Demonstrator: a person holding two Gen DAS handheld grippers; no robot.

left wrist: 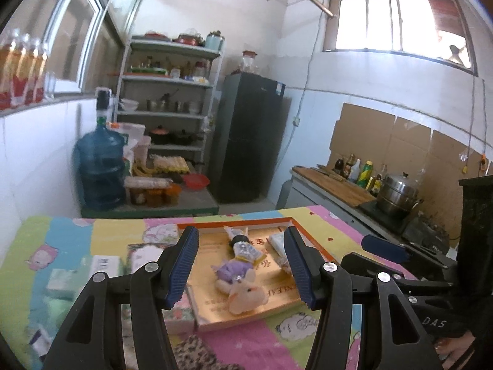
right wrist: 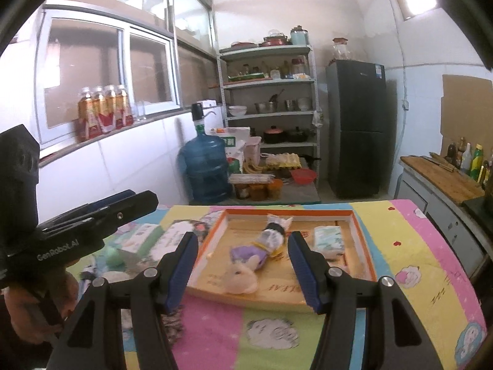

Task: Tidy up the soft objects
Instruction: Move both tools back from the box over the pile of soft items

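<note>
Both my claws, left claw (left wrist: 242,265) and right claw (right wrist: 243,263), hang wide and empty above the tray (right wrist: 363,246); next I reach for the plush doll (right wrist: 246,265).

A patchwork cloth (right wrist: 400,240) of pink, yellow, green and blue panels with cartoon sheep fills the lower frame. At centre, an orange-rimmed golden tray (right wrist: 365,246) holds a cream plush toy (right wrist: 243,274) dressed in purple. Blue ribbed pads (right wrist: 181,265) line the black fingers.
</note>
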